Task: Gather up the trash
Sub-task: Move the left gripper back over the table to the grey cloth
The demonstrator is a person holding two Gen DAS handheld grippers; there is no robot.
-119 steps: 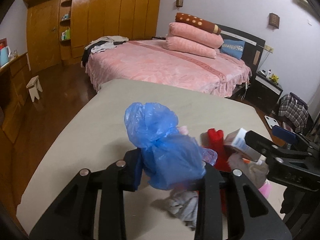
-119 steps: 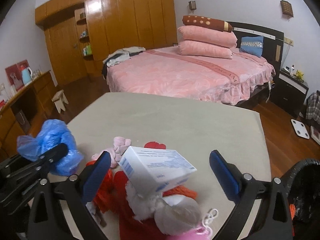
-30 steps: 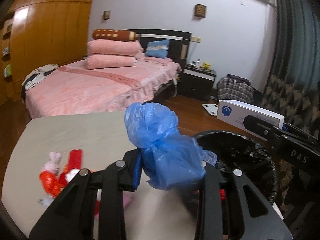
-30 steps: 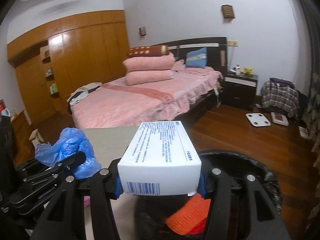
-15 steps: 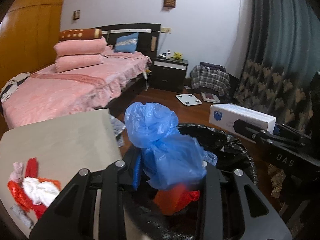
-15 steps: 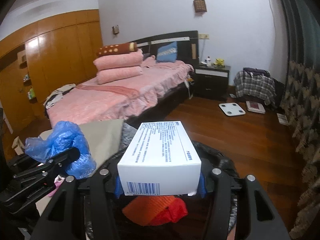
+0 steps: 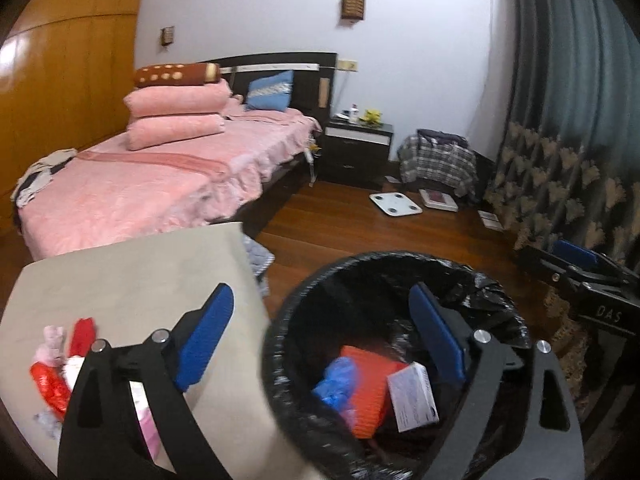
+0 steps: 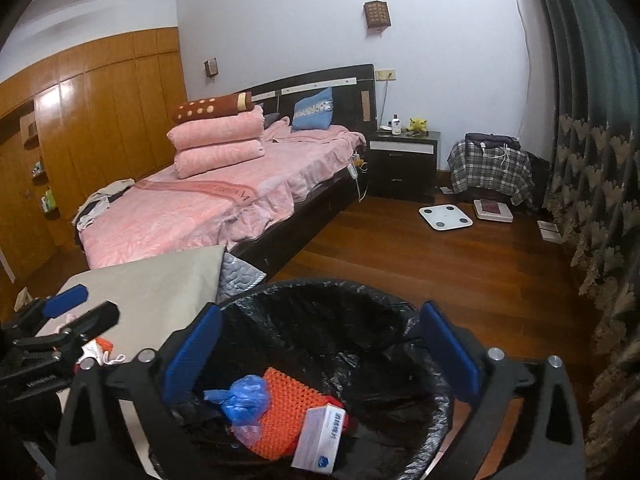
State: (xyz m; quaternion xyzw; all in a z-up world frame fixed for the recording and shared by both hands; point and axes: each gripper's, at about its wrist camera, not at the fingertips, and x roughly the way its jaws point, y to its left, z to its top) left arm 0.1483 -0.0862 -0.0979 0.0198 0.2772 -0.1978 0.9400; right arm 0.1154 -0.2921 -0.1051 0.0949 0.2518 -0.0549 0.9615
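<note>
A bin lined with a black bag [image 7: 404, 264] [image 8: 320, 292] stands beside the grey table [image 7: 132, 280]. Inside it lie a crumpled blue plastic bag [image 7: 336, 384] [image 8: 240, 398], a white box [image 7: 412, 396] [image 8: 320, 436] and an orange mesh item [image 7: 368, 400] [image 8: 280, 408]. My left gripper [image 7: 320, 340] is open and empty, over the bin's left rim. My right gripper [image 8: 320, 356] is open and empty above the bin. More trash [image 7: 60, 368], red, white and pink pieces, lies on the table at the left.
A pink bed [image 8: 208, 204] with stacked pillows stands behind the table. A dark nightstand [image 8: 404, 160], a plaid-covered seat [image 8: 488, 168] and a white scale [image 8: 446, 218] are on the wood floor. Curtains [image 8: 592, 160] hang at the right.
Both grippers have opened. The blue bag has dropped from the left and the white box from the right, and both now lie in the bin.
</note>
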